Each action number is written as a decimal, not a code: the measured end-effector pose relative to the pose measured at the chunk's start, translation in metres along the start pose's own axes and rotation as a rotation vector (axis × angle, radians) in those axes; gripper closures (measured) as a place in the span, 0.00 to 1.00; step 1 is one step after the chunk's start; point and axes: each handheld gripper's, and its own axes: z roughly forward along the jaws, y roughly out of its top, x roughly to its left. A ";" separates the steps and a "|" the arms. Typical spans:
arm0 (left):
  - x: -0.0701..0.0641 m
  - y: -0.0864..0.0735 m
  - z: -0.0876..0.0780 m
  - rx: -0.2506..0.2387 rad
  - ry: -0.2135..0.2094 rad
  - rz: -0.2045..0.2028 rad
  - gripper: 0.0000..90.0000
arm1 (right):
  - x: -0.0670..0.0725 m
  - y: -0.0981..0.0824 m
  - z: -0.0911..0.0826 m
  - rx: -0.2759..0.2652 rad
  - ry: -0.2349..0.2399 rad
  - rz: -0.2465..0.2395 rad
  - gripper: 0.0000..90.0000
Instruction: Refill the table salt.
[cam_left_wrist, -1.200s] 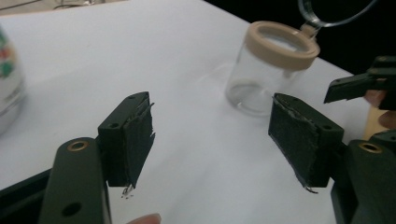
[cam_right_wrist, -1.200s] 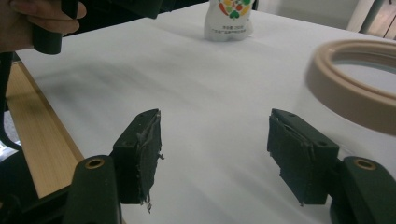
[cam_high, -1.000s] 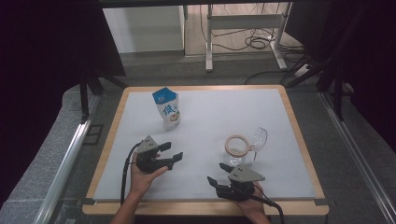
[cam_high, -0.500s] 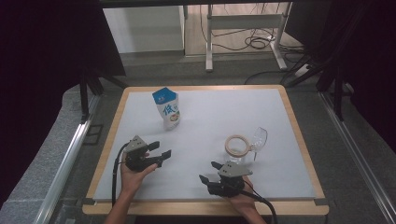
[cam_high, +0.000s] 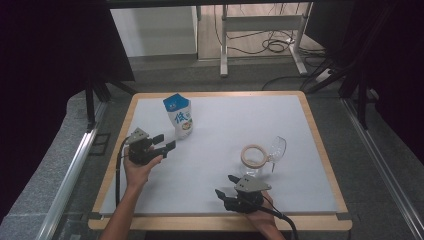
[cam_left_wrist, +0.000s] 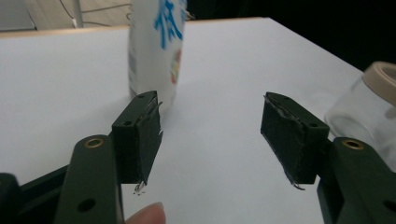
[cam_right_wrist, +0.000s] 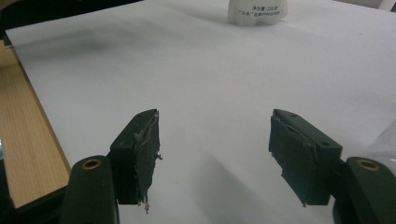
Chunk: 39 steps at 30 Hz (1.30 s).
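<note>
A blue and white carton (cam_high: 178, 116) stands upright at the back left of the white mat. My left gripper (cam_high: 165, 142) hovers just in front of the carton and points at it. Its jaws have just been closing a little, with nothing between them, and they still stand apart. In the left gripper view the carton (cam_left_wrist: 156, 46) rises just beyond the open left gripper (cam_left_wrist: 210, 135). A clear glass jar with a beige rim (cam_high: 253, 156) stands at the right. My right gripper (cam_high: 226, 185) is open and empty near the front edge, just in front of the jar.
The white mat lies on a wooden-framed table (cam_high: 320, 145). A clear glass part (cam_high: 278, 147) leans beside the jar. In the right gripper view the wooden edge (cam_right_wrist: 23, 130) runs at the left and the carton's base (cam_right_wrist: 257, 11) stands far off.
My left hand has moved left and away from me, up to the carton, and its jaws have narrowed slightly. The right hand has shifted a little to the left.
</note>
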 end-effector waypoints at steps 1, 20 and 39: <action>0.003 0.003 0.002 -0.002 0.003 -0.001 0.43 | 0.000 0.000 0.000 0.001 0.001 0.001 0.38; 0.036 0.057 0.060 -0.027 0.026 0.025 0.67 | 0.005 0.000 -0.003 0.003 -0.001 -0.015 0.38; 0.034 0.060 0.066 -0.039 -0.031 0.044 0.95 | 0.006 -0.001 -0.002 0.011 0.003 -0.021 0.37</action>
